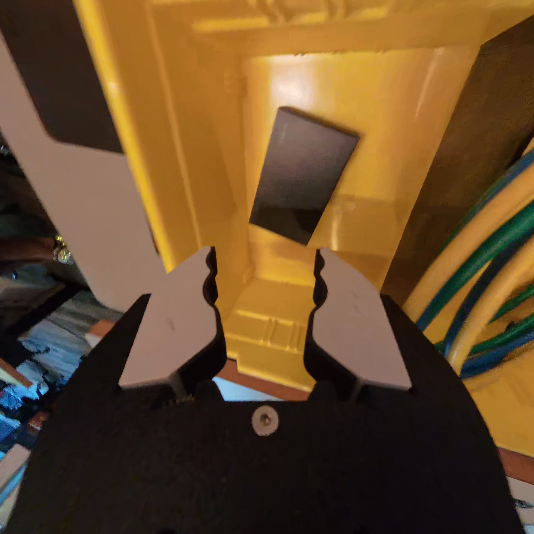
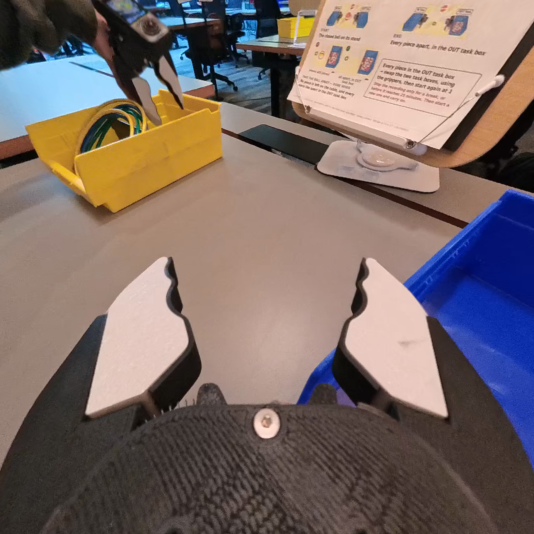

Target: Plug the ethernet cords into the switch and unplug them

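Note:
In the left wrist view a dark rectangular switch (image 1: 303, 176) lies on the floor of a yellow bin (image 1: 202, 144). Coiled yellow, green and blue ethernet cords (image 1: 476, 274) sit at the right side of the bin. My left gripper (image 1: 264, 254) is open and empty, pointing down into the bin just short of the switch. In the right wrist view the left gripper (image 2: 166, 111) reaches into the yellow bin (image 2: 150, 161) beside the cords (image 2: 112, 121). My right gripper (image 2: 265, 263) is open and empty above the grey table (image 2: 260, 216).
A blue bin (image 2: 476, 289) stands at the right, close to my right finger. A tilted board with an instruction sheet (image 2: 404, 72) on a white base (image 2: 381, 170) stands at the back right. A person's sleeve (image 2: 43, 26) holds the left gripper.

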A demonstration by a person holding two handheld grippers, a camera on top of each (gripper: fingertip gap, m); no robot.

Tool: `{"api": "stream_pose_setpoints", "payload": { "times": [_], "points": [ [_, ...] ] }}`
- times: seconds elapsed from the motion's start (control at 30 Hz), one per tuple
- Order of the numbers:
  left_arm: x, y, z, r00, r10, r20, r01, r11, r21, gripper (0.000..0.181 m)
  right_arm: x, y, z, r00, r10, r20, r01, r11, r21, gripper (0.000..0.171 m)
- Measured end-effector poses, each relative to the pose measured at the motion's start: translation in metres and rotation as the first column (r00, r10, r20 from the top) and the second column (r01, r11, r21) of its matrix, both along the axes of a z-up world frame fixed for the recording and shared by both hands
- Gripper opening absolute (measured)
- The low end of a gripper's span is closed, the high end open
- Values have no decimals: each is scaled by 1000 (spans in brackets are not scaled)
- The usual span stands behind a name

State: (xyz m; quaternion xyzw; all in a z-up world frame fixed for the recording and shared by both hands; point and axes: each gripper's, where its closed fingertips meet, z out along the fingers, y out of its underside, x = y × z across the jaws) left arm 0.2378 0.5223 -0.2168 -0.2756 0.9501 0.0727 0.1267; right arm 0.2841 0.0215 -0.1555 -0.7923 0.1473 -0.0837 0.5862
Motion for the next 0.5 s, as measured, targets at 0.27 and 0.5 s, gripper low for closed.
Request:
{"api": "stream_pose_setpoints", "payload": {
  "times": [0.27,0.5],
  "points": [
    [4,-17,-51,985,-73,-154,79,996,32,76,2,4,-24,1000,15,-7,-15,997,-81,117],
    [6,-4,-64,986,-133,-96,141,986,88,58,3,1,-12,1000,12,18,-11,999,-36,111]
  ]
}}
